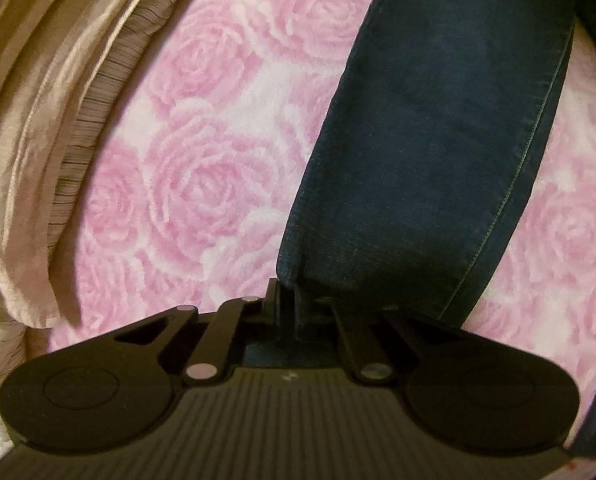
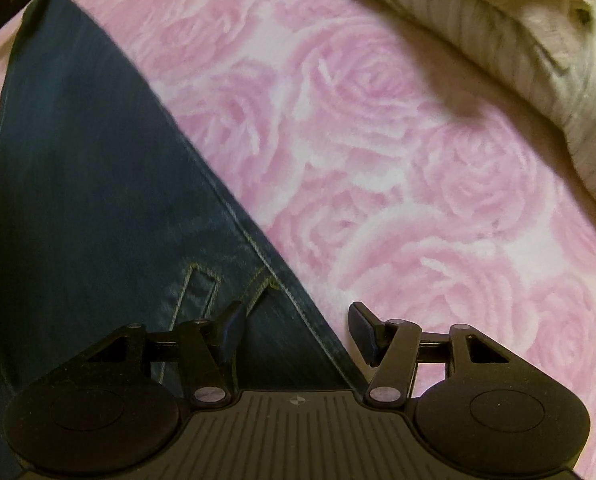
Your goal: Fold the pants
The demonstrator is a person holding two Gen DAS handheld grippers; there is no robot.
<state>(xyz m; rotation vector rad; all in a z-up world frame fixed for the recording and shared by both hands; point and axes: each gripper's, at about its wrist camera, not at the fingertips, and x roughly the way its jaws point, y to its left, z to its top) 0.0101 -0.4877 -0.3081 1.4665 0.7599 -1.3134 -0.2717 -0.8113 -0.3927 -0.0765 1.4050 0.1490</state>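
Dark blue jeans lie on a pink rose-patterned blanket. In the left wrist view one pant leg runs from the top right down to my left gripper, which is shut on the hem's corner. In the right wrist view the upper part of the jeans, with yellow stitching and a pocket seam, fills the left side. My right gripper hangs open over the jeans' slanting edge, one finger above denim, the other above the blanket.
A beige pillow or bedding with a striped border lies along the left of the left wrist view. The same bedding sits at the top right of the right wrist view. The blanket spreads between.
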